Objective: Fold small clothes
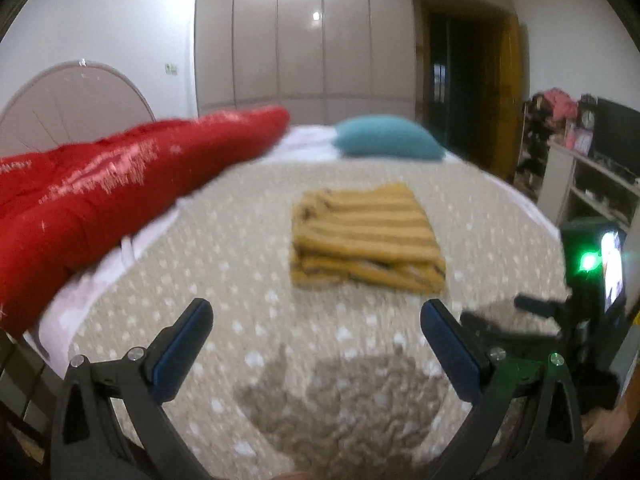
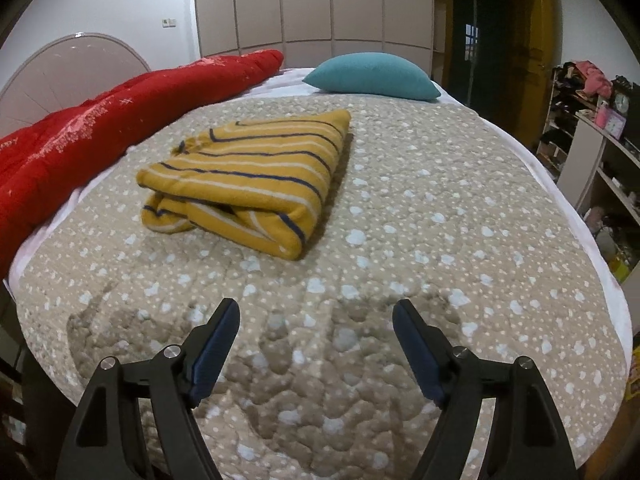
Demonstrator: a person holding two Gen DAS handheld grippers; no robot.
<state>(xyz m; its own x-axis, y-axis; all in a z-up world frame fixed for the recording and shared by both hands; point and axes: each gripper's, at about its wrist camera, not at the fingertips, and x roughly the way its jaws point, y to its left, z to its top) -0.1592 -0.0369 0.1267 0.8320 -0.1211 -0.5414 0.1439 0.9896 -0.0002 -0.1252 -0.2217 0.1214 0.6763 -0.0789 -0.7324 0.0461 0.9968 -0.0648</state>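
Note:
A yellow garment with dark and white stripes (image 2: 248, 184) lies folded into a compact stack on the beige spotted bedspread (image 2: 440, 220). It also shows in the blurred left wrist view (image 1: 364, 236), ahead of the fingers. My left gripper (image 1: 316, 312) is open and empty above the bedspread, short of the garment. My right gripper (image 2: 316, 312) is open and empty, below and to the right of the garment. The right gripper's body with a green light (image 1: 588, 264) shows at the right edge of the left wrist view.
A red quilt (image 2: 100, 120) lies along the bed's left side. A teal pillow (image 2: 372, 76) sits at the far end. Shelves with clutter (image 2: 600, 132) stand to the right of the bed. A wardrobe and a dark doorway are behind.

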